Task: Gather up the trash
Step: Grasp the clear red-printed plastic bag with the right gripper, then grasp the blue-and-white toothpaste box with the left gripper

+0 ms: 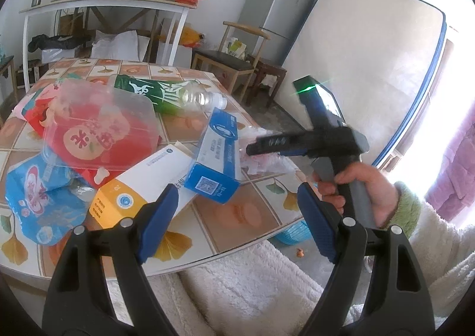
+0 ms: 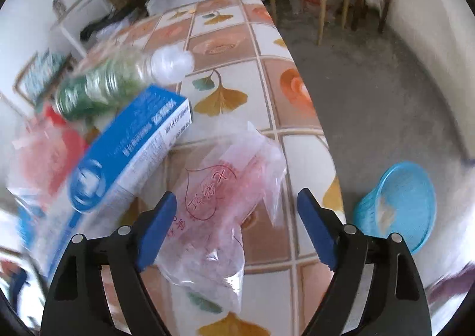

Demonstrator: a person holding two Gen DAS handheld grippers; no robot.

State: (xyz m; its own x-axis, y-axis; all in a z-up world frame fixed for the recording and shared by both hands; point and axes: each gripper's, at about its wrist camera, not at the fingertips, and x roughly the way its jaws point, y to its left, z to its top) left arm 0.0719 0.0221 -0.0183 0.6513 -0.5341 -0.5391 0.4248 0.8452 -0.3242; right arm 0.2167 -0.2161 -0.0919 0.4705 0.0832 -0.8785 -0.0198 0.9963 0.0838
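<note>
- The trash lies in a heap on the counter [image 2: 297,116], which has a tile pattern with yellow leaves.
- A crumpled clear plastic bag [image 2: 219,205] with red print lies near the counter edge, directly under my right hand-held gripper [image 2: 237,211].
- My right hand-held gripper is released: its blue pads [image 2: 157,229] stand wide apart over the bag and do not press on it.
- Just beside the bag a blue and white box [image 2: 130,151] lies tilted, and beyond it a green bottle [image 2: 118,80] lies on its side, its clear neck toward the counter edge.
- In the left wrist view I see more trash: a white and yellow box [image 1: 142,184], a clear plastic lid [image 1: 101,125] over a red package [image 1: 95,143], and a blue packet [image 1: 38,202] at the left.
- My left hand-held gripper [image 1: 234,217] is also released, with nothing between its pads; it hangs over the near edge of the counter.
- My right hand [image 1: 365,187], in a fluffy white sleeve, holds the grip of the other tool.
- On the floor beside the counter stands a blue basket [image 2: 400,205].
- Farther away are a wooden chair [image 1: 234,56] and a grey fridge [image 1: 279,6].
</note>
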